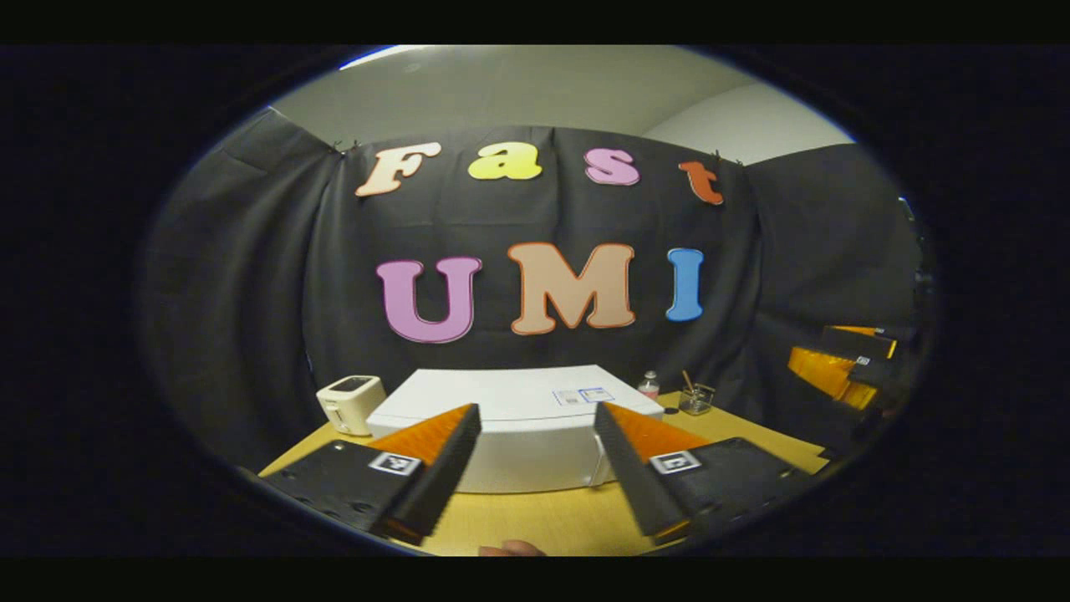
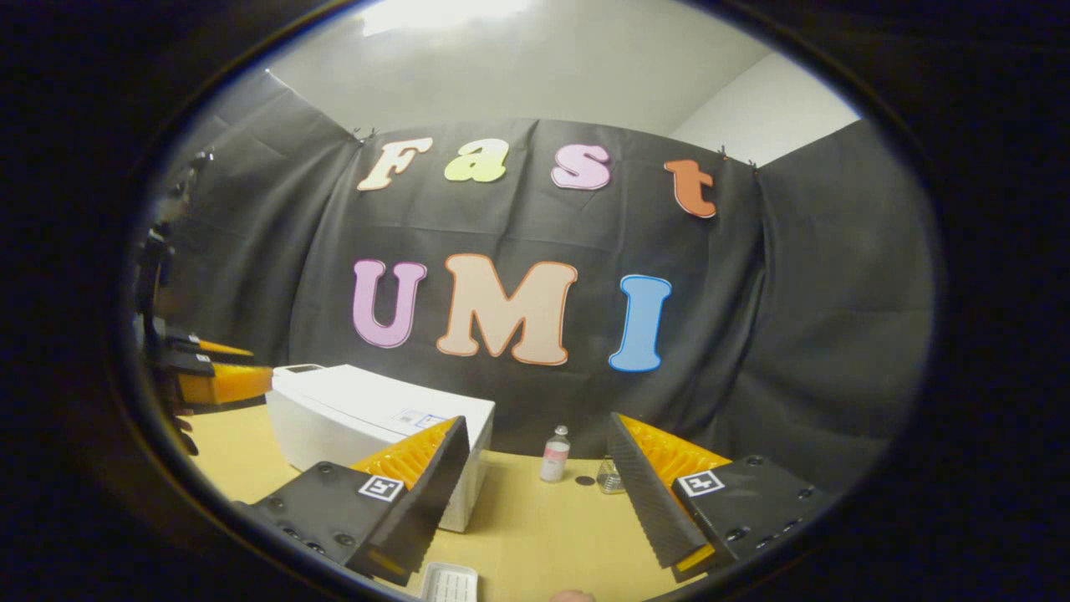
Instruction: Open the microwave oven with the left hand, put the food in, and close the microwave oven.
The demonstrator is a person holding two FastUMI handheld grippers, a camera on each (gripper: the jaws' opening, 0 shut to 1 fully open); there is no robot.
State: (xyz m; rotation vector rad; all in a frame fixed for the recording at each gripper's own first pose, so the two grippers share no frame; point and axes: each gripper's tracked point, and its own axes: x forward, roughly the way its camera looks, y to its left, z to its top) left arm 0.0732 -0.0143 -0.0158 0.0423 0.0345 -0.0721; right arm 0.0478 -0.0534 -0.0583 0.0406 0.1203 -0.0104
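Tongs of the left gripper (image 1: 535, 468), spread wide and empty, face the shut microwave (image 1: 518, 418) on the desk (image 1: 543, 518); right gripper (image 2: 535, 489) likewise agape; hooking the door edge squarely looks wisest.

Both views are dim and strongly bowed at the edges, lit from a ceiling light (image 2: 443, 15) that glares overhead, with the counter (image 2: 535, 535) softly lit, rims falling dark and slightly blurred, and the white microwave (image 1: 518, 418) perhaps a little overexposed.
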